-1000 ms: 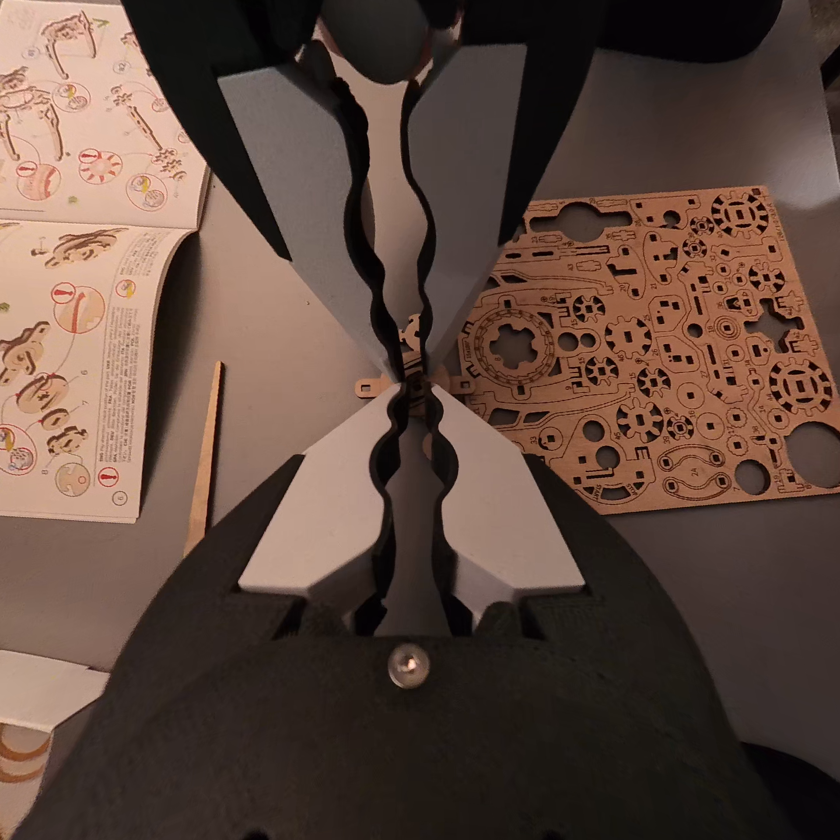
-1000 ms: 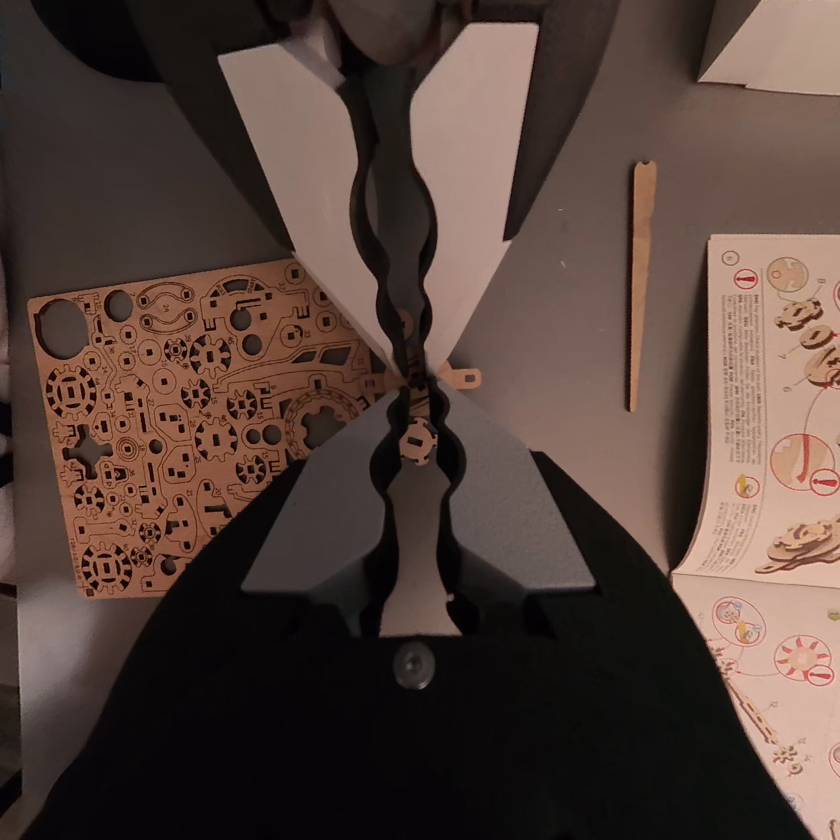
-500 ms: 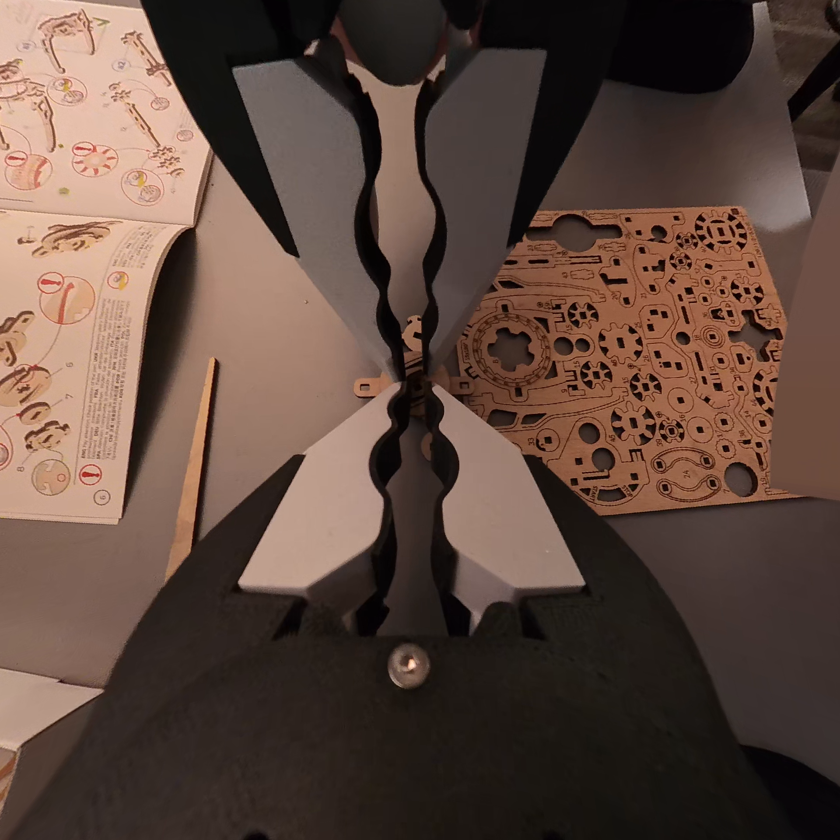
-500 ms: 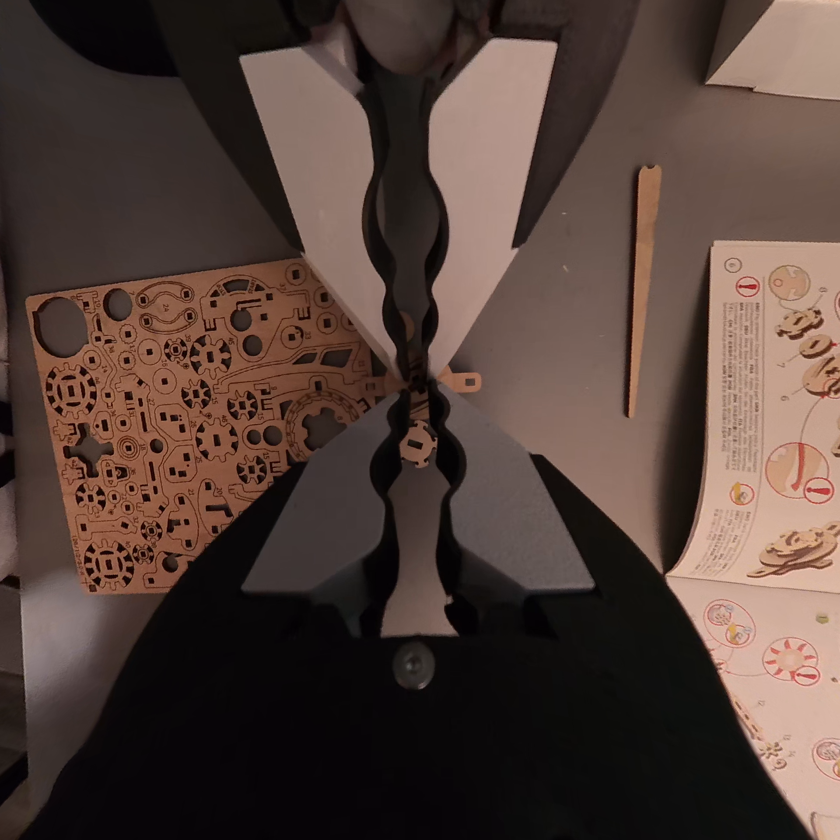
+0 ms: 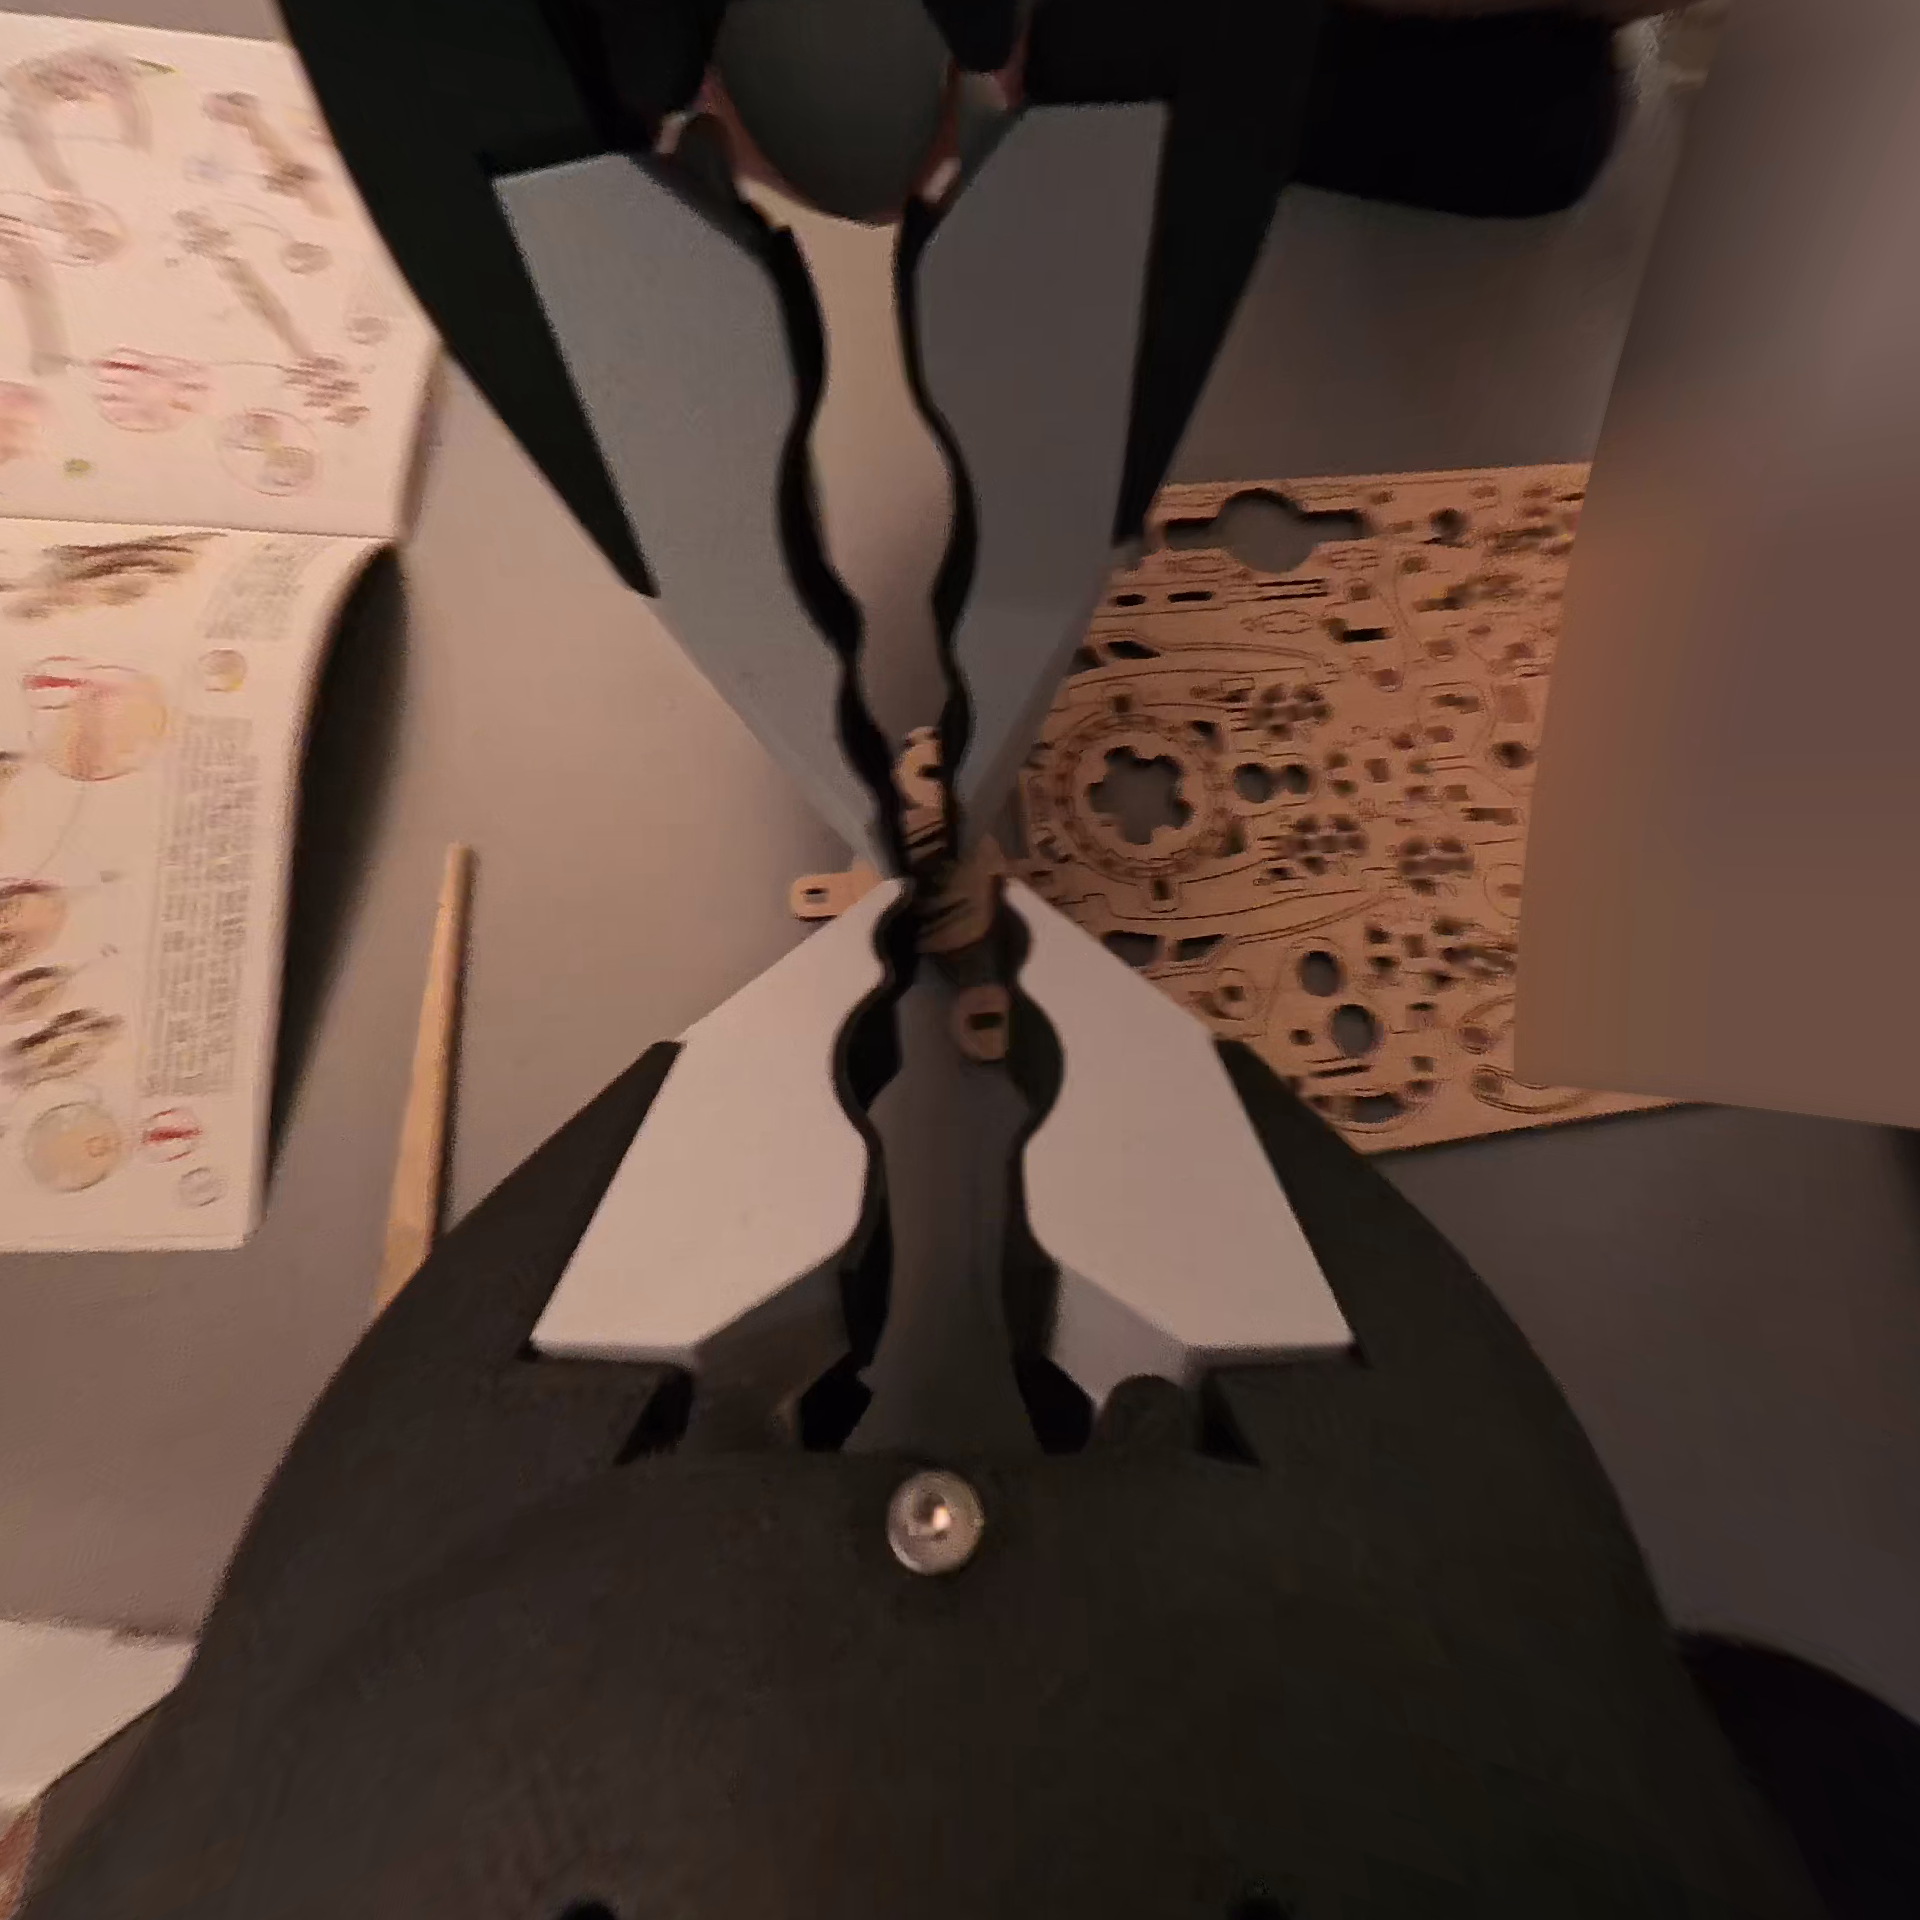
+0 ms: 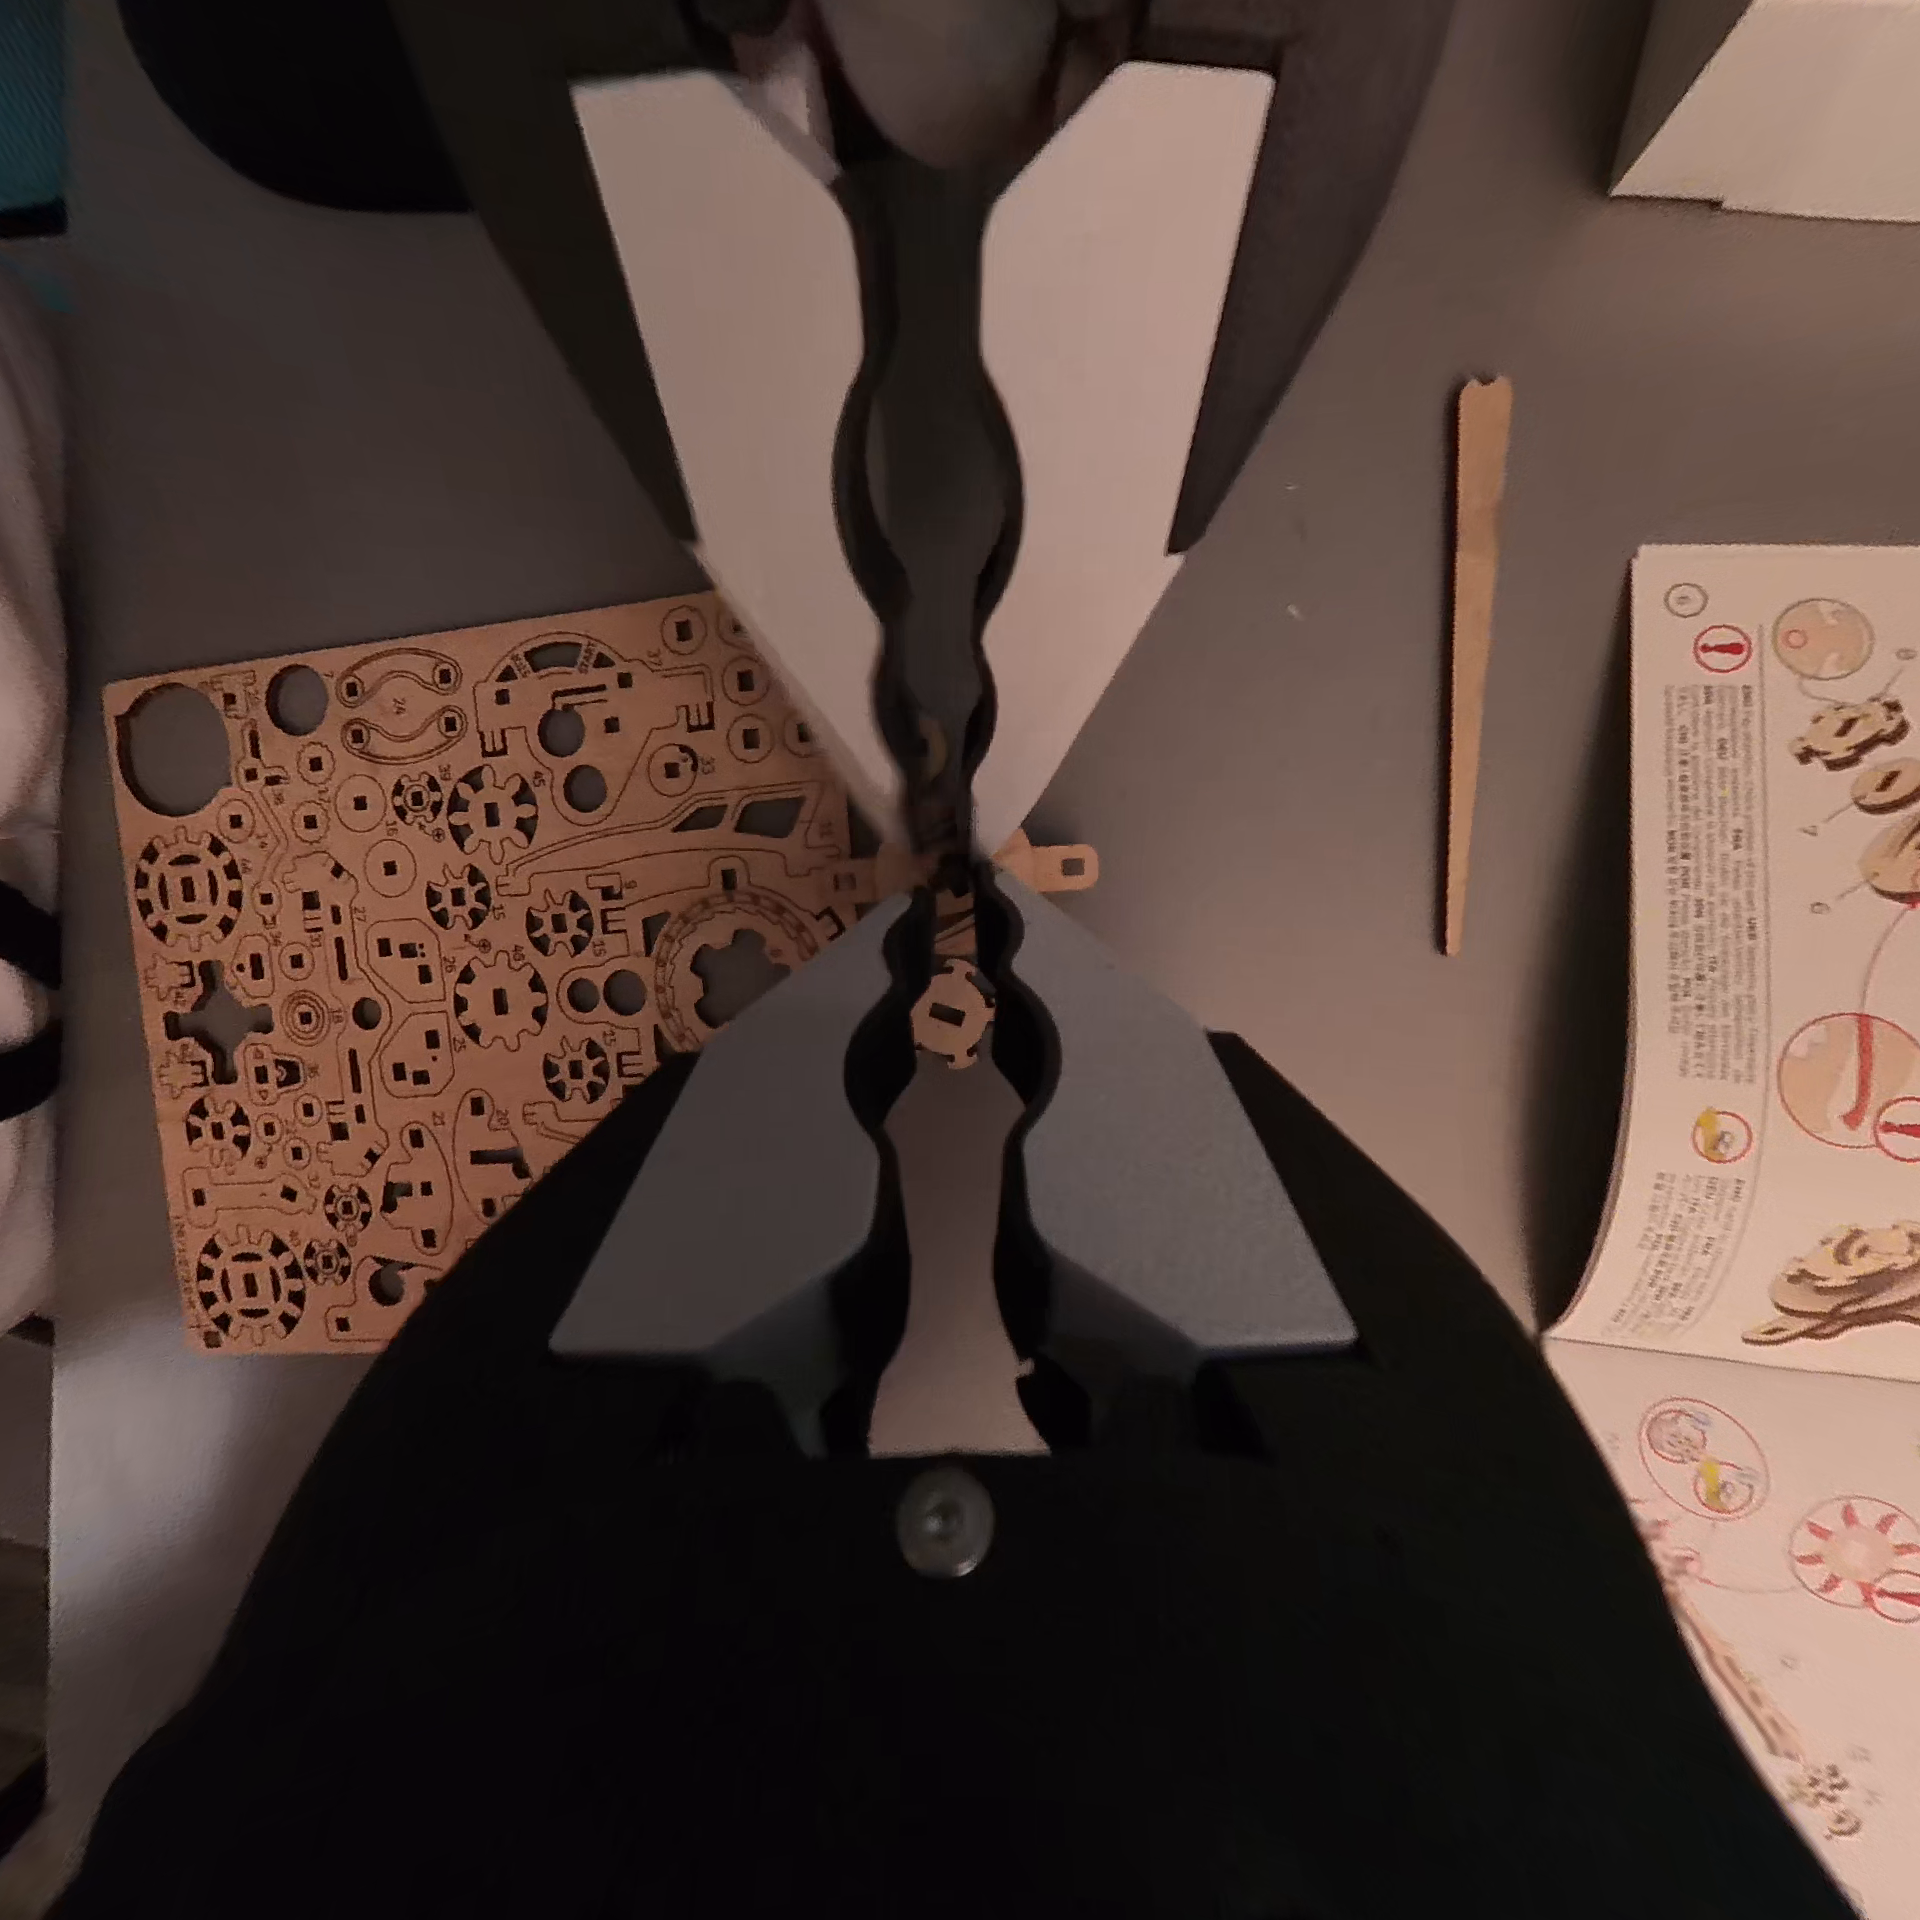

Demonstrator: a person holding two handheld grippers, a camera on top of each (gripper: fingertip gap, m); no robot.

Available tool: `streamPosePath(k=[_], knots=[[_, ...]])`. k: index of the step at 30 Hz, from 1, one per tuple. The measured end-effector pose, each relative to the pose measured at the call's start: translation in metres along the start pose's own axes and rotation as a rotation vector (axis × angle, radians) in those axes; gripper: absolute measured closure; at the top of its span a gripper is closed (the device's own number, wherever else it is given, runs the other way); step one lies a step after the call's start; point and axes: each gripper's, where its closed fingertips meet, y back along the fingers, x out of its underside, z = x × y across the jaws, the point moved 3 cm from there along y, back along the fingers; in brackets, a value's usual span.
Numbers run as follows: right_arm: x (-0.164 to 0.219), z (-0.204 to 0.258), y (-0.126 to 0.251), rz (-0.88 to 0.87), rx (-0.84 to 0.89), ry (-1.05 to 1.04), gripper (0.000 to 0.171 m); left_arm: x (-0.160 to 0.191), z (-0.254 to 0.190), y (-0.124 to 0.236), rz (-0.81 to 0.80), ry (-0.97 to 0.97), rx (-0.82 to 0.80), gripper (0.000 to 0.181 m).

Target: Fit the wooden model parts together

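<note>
Wooden parts (image 6: pixel 948 1013) meet tip to tip above the punched sheet (image 6: pixel 416 977), each claw clenched on its piece: left gripper (image 5: pixel 940 914) steadying, right gripper (image 6: pixel 940 914) likely pressing the small gear home.

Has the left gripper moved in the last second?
Yes: the left gripper drifted right; in its view the booklet slid left and a white box entered at right.

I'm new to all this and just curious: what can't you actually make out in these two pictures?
- Joint between the wooden model parts: right wrist view, hidden where the left gripper and right gripper pinch tip to tip.
- Parts sheet: left wrist view, motion-blurred, right side covered by a pale box.
- Instruction booklet: right wrist view, cut off by the edge.
</note>
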Motion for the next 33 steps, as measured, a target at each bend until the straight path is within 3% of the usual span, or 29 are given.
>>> streamPosePath(k=[1,2,9,15,24,33], knots=[[0.001,0.000,0.000,-0.001,0.005,0.007,0.163,-0.001,-0.005,0.001,0.006,0.022,0.059,0.154],[0.001,0.000,0.000,-0.001,0.002,-0.002,0.162,-0.002,-0.009,0.002,0.015,0.050,0.103,0.151],[-0.002,-0.004,0.004,0.004,0.026,-0.025,0.163,0.002,-0.001,0.007,0.054,0.055,0.073,0.154],[-0.002,-0.018,0.032,-0.125,0.058,-0.083,0.161,0.005,0.007,0.011,0.087,0.056,0.026,0.150],[0.011,-0.026,0.010,-0.135,-0.075,-0.215,0.145,0.006,0.014,0.014,0.088,0.177,0.033,0.151],[0.013,-0.022,-0.002,-0.164,-0.203,-0.290,0.143,0.010,0.015,0.007,0.085,0.360,0.119,0.156]])
